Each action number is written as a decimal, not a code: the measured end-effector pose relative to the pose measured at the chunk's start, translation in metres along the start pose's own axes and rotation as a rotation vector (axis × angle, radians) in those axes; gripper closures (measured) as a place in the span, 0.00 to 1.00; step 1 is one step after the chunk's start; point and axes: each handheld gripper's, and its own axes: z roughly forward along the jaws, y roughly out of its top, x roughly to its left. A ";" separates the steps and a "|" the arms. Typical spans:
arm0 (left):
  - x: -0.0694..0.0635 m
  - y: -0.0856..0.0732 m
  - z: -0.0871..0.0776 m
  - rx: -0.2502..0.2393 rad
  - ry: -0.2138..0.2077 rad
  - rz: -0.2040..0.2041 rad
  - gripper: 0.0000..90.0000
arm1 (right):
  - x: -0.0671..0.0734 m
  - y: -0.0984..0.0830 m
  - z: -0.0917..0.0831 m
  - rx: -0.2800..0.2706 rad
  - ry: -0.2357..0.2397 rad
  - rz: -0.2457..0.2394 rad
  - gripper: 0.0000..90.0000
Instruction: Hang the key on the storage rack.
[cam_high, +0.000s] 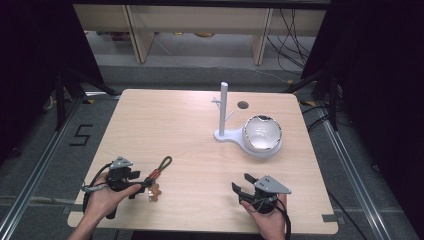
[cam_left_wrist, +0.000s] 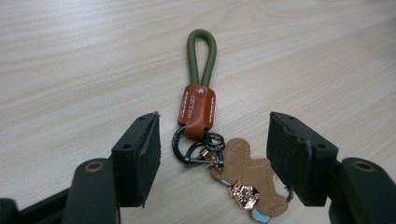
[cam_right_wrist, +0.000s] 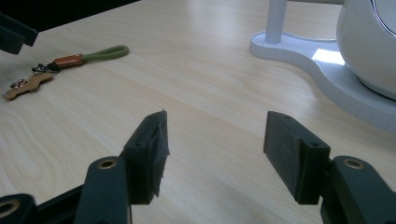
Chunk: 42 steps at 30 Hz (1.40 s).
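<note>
Left claw (cam_left_wrist: 212, 154) wide, straddling keychain (cam_left_wrist: 201, 109) flat on worktop (cam_left_wrist: 70, 56), ready to pinch; right claw (cam_right_wrist: 215, 154) wide, idle at 5 o'clock.

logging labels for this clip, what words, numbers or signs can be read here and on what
"5": black digit marked on the grey floor left of the table, in the high view.
Stamped lettering and a small emblem on the orange-brown leather tab of the keychain: too small and blurred to read.
No readable text on the white stand or either gripper.
</note>
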 end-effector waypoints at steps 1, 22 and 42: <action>-0.001 0.001 0.000 -0.001 -0.002 -0.002 0.38 | -0.001 0.000 0.000 -0.002 -0.001 -0.013 0.46; 0.003 0.047 0.021 0.323 0.039 0.062 0.44 | -0.001 0.000 0.002 0.002 0.011 -0.031 0.45; -0.005 0.067 0.064 0.459 0.076 0.099 0.55 | -0.002 0.000 0.003 0.005 0.026 -0.030 0.45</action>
